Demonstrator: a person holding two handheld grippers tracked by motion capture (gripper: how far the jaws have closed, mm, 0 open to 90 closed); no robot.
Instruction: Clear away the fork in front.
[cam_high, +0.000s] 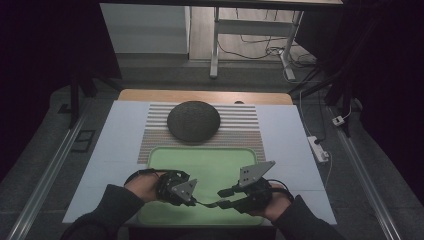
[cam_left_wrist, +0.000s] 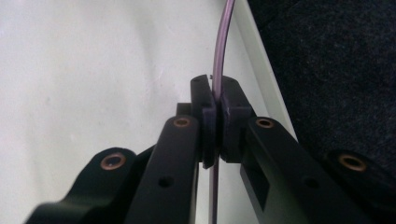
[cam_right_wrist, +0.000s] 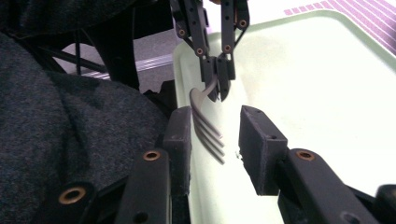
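Observation:
A fork (cam_right_wrist: 206, 125) hangs low over the near part of a pale green tray (cam_high: 210, 167). My left gripper (cam_high: 196, 201) is shut on the fork's neck. In the left gripper view the thin metal (cam_left_wrist: 221, 42) runs edge-on between that gripper's (cam_left_wrist: 215, 112) pressed pads. In the right gripper view the left gripper (cam_right_wrist: 216, 77) comes down from the top and holds the fork just behind the tines. My right gripper (cam_right_wrist: 215, 137) stands open, with the tines in the gap between its jaws and free of both pads. In the high view the right gripper (cam_high: 225, 198) faces the left one.
A dark round domed object (cam_high: 193, 121) rests on a striped mat (cam_high: 245, 131) behind the tray. The white table top (cam_high: 120, 140) spreads to both sides. A power strip (cam_high: 318, 148) lies off the table's right edge. A dark sleeve (cam_right_wrist: 70, 126) is close to the right gripper's left side.

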